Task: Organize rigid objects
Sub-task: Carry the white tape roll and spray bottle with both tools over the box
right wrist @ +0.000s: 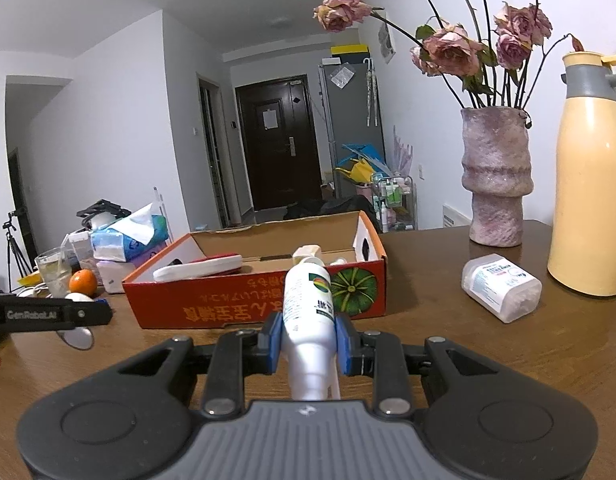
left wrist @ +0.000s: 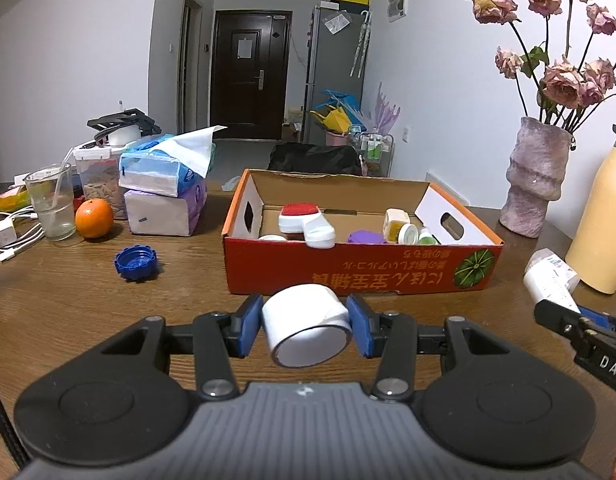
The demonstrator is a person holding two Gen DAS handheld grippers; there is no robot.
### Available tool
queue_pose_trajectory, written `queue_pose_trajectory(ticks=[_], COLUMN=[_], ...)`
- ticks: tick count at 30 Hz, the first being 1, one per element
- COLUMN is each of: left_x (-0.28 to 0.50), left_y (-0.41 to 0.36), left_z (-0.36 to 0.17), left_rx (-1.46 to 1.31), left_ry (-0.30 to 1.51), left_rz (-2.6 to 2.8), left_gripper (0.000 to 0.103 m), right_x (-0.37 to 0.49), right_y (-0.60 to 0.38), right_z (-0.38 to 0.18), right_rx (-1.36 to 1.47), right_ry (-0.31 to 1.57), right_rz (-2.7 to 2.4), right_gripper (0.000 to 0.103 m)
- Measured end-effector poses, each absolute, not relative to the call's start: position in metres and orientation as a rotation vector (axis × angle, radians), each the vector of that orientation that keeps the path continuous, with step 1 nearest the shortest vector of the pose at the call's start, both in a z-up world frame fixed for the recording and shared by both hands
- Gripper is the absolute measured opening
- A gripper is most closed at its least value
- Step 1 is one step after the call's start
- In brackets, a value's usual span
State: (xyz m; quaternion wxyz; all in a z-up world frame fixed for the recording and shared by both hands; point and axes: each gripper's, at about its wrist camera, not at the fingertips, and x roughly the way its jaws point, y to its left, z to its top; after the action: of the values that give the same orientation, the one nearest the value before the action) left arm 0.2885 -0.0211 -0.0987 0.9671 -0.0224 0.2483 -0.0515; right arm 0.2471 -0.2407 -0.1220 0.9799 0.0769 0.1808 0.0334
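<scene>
My left gripper (left wrist: 306, 318) is shut on a white cylinder-shaped container (left wrist: 306, 332), held sideways between the blue pads just in front of the orange cardboard box (left wrist: 347, 276). My right gripper (right wrist: 308, 338) is shut on a white labelled bottle (right wrist: 308, 300) that points forward at the same box (right wrist: 228, 308); this bottle (left wrist: 549, 276) also shows at the right edge of the left wrist view. The box holds a white and red brush-like item (left wrist: 304, 220), a purple piece (left wrist: 365, 237) and small jars (left wrist: 399, 226). A blue cap (left wrist: 135, 261) lies on the table left of the box.
A clear plastic jar (right wrist: 501, 286) lies on its side right of the box. A pink vase (right wrist: 495, 176) with dried roses and a yellow thermos (right wrist: 587, 184) stand at the right. Tissue packs (left wrist: 164, 192), an orange (left wrist: 94, 218), a glass (left wrist: 54, 202) and cables crowd the left.
</scene>
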Motion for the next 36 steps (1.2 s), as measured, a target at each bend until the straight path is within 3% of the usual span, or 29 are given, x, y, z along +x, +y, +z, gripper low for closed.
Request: queue_pose_trajectory(ticks=[36], left_x=[0.348], left_y=[-0.055], left_z=[-0.077], left_rx=[-0.083], left_ry=[0.445], left_rz=[-0.03], left_gripper=[0.048], right_x=[0.316], right_y=[-0.235], right_z=[-0.1], right_rx=[0.158], right_ry=[0.3], right_rz=[0.055], right_gripper=[0.027])
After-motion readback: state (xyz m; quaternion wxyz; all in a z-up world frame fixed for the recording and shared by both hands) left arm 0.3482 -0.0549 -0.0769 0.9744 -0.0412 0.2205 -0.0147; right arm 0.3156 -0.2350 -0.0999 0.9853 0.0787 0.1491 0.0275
